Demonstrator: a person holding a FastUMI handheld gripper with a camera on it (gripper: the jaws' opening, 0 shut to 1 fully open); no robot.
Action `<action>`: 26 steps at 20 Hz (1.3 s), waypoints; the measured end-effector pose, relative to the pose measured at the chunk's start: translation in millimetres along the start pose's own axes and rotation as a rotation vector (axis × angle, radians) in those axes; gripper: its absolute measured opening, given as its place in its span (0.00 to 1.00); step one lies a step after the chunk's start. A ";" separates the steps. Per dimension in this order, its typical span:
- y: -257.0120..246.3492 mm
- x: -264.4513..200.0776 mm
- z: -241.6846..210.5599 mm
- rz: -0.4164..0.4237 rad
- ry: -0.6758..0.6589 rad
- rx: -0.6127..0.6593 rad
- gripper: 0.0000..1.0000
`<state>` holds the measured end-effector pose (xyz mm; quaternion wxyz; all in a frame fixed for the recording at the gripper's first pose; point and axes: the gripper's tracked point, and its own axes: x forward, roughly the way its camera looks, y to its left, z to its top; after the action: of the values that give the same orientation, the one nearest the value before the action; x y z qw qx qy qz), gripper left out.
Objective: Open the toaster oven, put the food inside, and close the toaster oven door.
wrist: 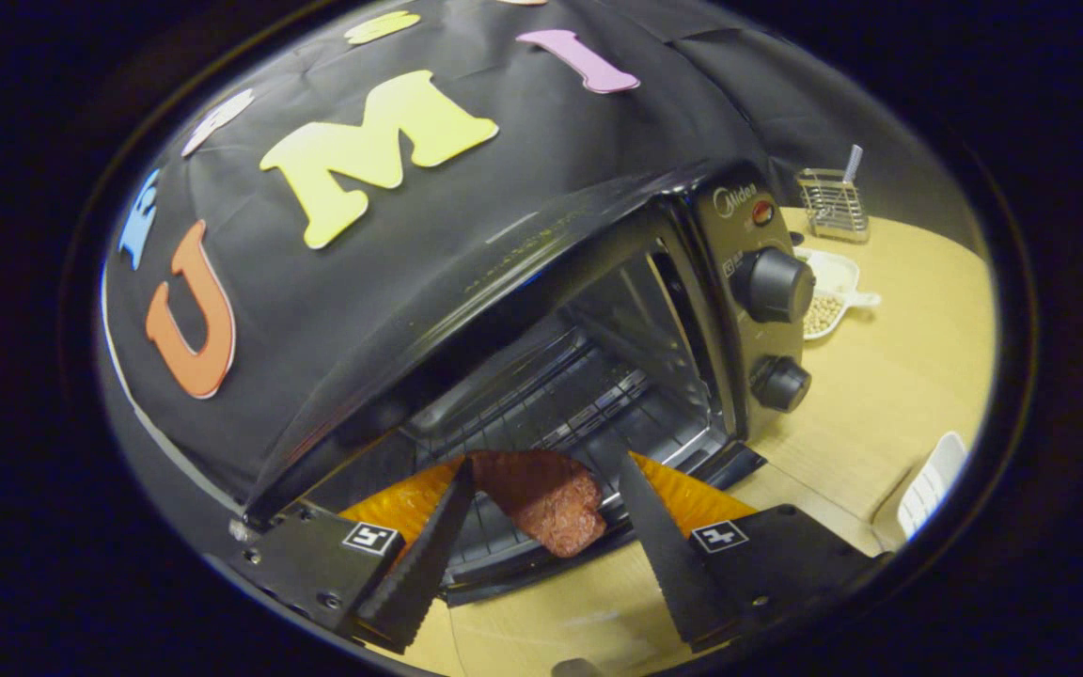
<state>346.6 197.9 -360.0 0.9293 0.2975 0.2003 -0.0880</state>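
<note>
Black toaster oven [541, 310] sits on a light wood counter [889, 395], door [504, 550] dropped open toward the gripper. Wire rack [551, 404] visible inside the cavity; nothing else clearly on it. Two dark knobs [775, 285] on the control panel at the oven's right side, small red lamp above them.

Gripper [541, 484] fingers are apart, with a wide gap. Reddish-brown food piece [546, 503] sits between the fingertips, over the open door and at the mouth of the cavity. Its upper left corner meets the left fingertip [452, 498]; the right finger looks clear of it, so I can't call it a two-sided clamp. Can't tell whether the piece rests on the door or is carried. Orange parts of the gripper body show behind both fingers.

Containers beyond the oven, on the right part of the counter:
- wire-mesh holder [831, 202] with one pale utensil handle standing in it
- white dish [833, 291] just beside the upper knob, holding small pale round beans
- white ribbed object [932, 484] near the counter edge, contents not readable.
</note>
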 end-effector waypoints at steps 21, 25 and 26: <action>-103.2 -183.6 -132.5 -0.001 0.315 -0.588 0.99; -107.9 -163.5 -143.2 -0.021 0.336 -0.605 0.99; -106.8 -157.9 -144.5 -0.025 0.337 -0.617 0.99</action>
<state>127.3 203.7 -455.5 0.9281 0.0105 0.3719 0.0156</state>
